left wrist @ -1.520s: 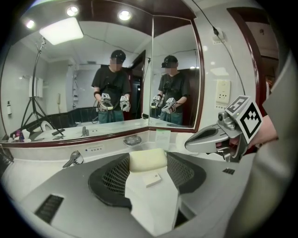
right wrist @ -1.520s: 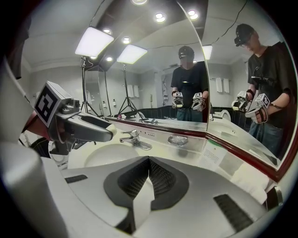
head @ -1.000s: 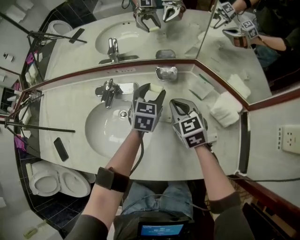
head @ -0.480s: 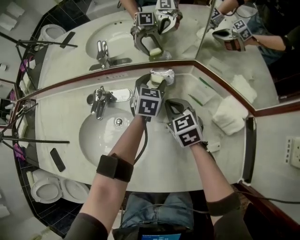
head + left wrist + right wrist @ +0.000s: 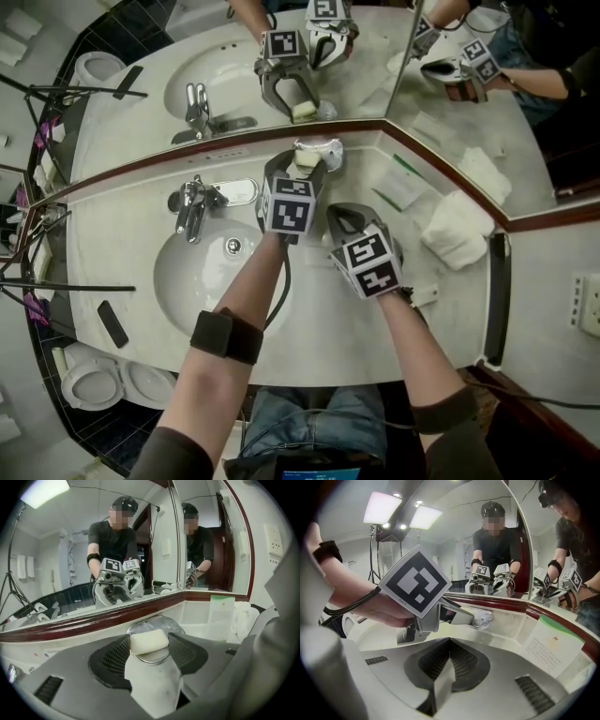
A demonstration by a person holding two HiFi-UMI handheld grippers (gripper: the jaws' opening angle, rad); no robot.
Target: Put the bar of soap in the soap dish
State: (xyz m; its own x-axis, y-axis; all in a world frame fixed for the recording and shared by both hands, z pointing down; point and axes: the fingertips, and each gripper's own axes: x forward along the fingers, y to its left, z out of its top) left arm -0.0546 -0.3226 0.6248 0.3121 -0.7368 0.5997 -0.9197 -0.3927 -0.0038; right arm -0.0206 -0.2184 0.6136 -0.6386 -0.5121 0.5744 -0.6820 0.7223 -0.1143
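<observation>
Movement first, from the head view: a second ago my left tongs (image 5: 302, 161) carried the bar of soap (image 5: 304, 159) short of the soap dish (image 5: 326, 150), on its basin (image 5: 202, 272) side. Now the bar hangs right over the dish, which sits at the foot of the mirror (image 5: 281, 56). I judge the carry is done, and only lowering and release remain. My right tongs (image 5: 345, 217) wait near the dish, on the side towards me.

Left gripper view: these tongs are partly spread and clamped on the bar (image 5: 149, 641), a mesh pad (image 5: 113, 656) against each end. The dish's shiny rim (image 5: 156, 620) shows just behind and beneath the bar. Whether the bar touches the dish I cannot tell.

Right gripper view: my right tongs (image 5: 449, 653) are fully closed with nothing between them, pointing towards the dish (image 5: 483, 618).
</observation>
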